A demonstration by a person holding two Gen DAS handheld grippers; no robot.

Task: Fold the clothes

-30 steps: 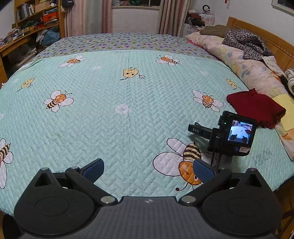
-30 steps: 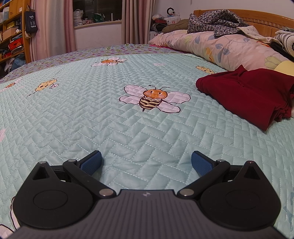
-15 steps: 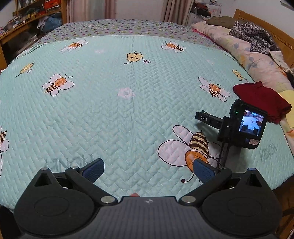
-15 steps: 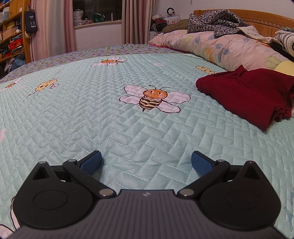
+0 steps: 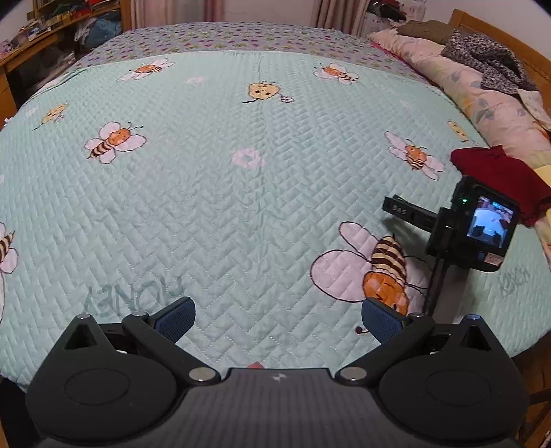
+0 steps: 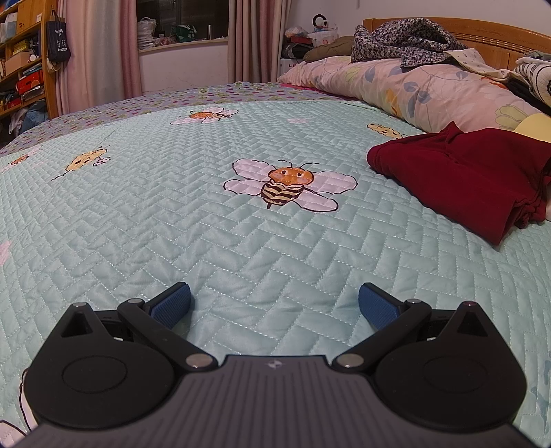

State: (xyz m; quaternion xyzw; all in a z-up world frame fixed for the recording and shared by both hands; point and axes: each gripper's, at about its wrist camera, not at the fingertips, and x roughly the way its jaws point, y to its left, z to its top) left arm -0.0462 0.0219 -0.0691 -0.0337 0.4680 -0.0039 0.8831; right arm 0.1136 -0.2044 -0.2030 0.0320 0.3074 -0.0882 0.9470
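A dark red garment (image 6: 465, 182) lies folded on the mint bee-print quilt (image 6: 172, 213), ahead and to the right of my right gripper (image 6: 274, 298). That gripper is open, low over the quilt, with nothing between its blue pads. In the left wrist view the red garment (image 5: 496, 172) sits at the right side of the quilt (image 5: 241, 206), behind the right gripper's body and its small lit screen (image 5: 482, 227). My left gripper (image 5: 277, 310) is open and holds nothing, above the quilt's near edge.
A long floral bolster (image 6: 430, 89) runs along the wooden headboard (image 6: 482, 31), with a dark speckled garment (image 6: 403, 41) and other clothes piled on it. Bookshelves (image 6: 24, 69) and pink curtains (image 6: 100, 51) stand beyond the bed's far side.
The left gripper has pulled back towards the near edge of the bed, so more quilt shows in front of it. The right gripper and the red garment have not moved.
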